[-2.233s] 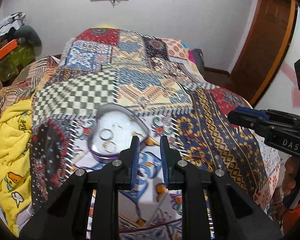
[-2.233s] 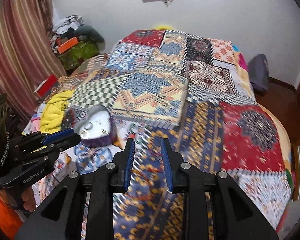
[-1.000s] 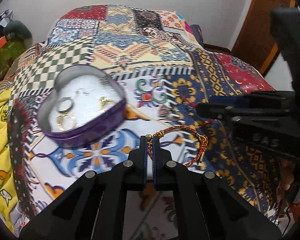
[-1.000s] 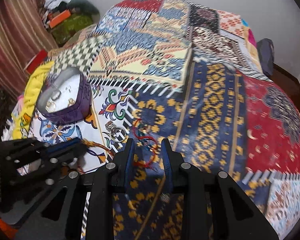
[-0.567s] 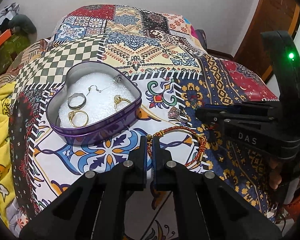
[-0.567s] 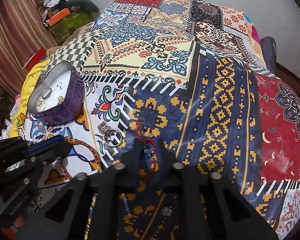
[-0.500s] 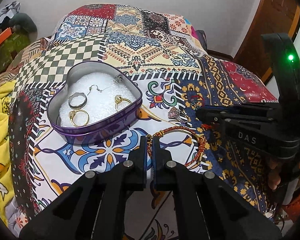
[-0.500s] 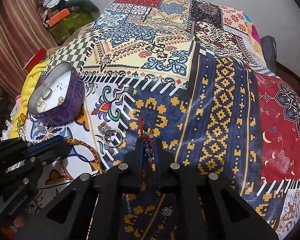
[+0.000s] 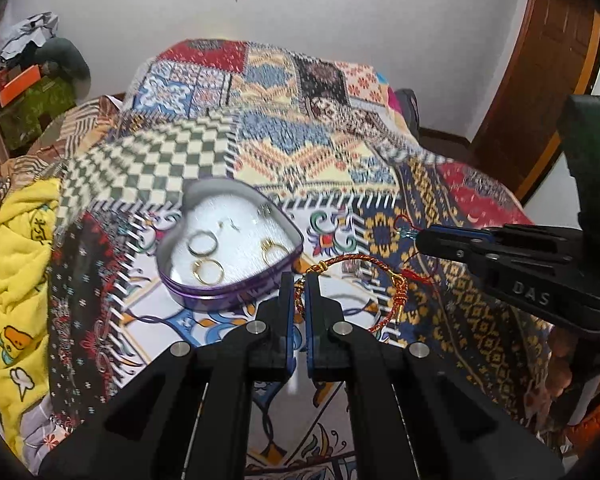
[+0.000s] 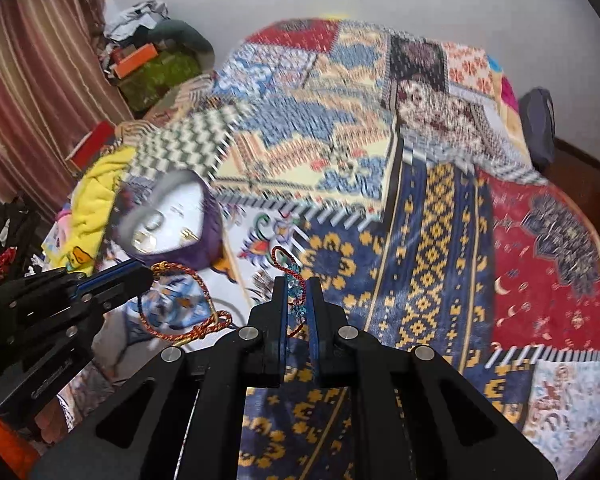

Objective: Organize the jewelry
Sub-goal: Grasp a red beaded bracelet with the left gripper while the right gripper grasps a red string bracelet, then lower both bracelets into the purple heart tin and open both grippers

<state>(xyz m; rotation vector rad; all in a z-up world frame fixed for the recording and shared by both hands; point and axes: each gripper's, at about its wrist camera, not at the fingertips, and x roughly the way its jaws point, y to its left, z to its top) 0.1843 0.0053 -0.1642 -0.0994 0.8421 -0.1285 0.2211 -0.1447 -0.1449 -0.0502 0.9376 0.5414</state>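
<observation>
My left gripper (image 9: 299, 280) is shut on a red-and-gold cord bracelet (image 9: 384, 276) and holds it off the quilt, right beside the purple heart-shaped tin (image 9: 228, 292). The tin holds several rings (image 9: 202, 243) on white padding. My right gripper (image 10: 298, 286) is shut on a thin red cord bracelet with blue beads (image 10: 293, 270), lifted above the quilt. The right gripper also shows in the left wrist view (image 9: 420, 236), to the right of the tin. The left gripper (image 10: 150, 272) and its bracelet (image 10: 188, 312) show in the right wrist view.
A patchwork quilt (image 9: 308, 160) covers the bed. A small silver piece (image 9: 350, 266) lies on it right of the tin. A yellow blanket (image 9: 16, 260) lies at the left edge. Clutter (image 10: 148, 60) and a striped curtain (image 10: 28, 92) stand far left.
Both grippers have risen from the quilt with their bracelets. The left one has moved closer to the tin. The right one closed on the beaded red cord about half a second ago.
</observation>
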